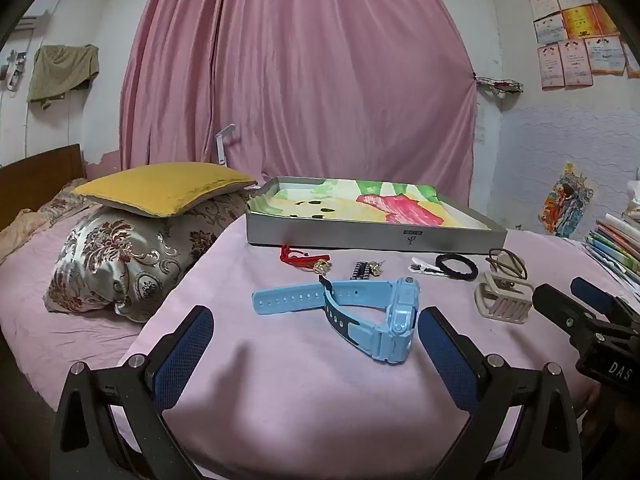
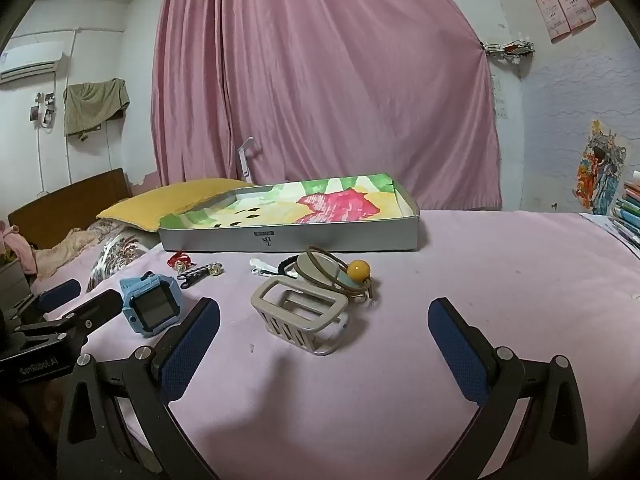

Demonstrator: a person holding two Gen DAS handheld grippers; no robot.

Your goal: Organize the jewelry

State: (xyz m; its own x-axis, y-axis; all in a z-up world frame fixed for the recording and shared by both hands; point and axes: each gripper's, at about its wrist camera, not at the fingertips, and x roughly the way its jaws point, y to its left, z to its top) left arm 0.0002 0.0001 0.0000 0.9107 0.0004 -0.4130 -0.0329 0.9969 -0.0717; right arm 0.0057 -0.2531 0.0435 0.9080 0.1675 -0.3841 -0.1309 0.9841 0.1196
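Left wrist view: the left gripper (image 1: 316, 344) hovers with jaws spread wide and empty, the blue watch (image 1: 360, 312) lying on the pink bed sheet (image 1: 280, 400) just ahead. The right gripper (image 2: 324, 340), jaws likewise spread, faces a beige hair claw (image 2: 302, 320). Small trinkets lie before the open tray (image 2: 288, 240).

The room is evenly but dimly lit, with a muted pink-grey cast and no glare. Under my fingers (image 1: 192, 360) soft shadows fall on the pink sheet (image 1: 304, 392), so the light comes from above. Both views are sharp in the middle; the fisheye bends the curtain (image 2: 328, 80) and walls outward, and black vignette fills the corners
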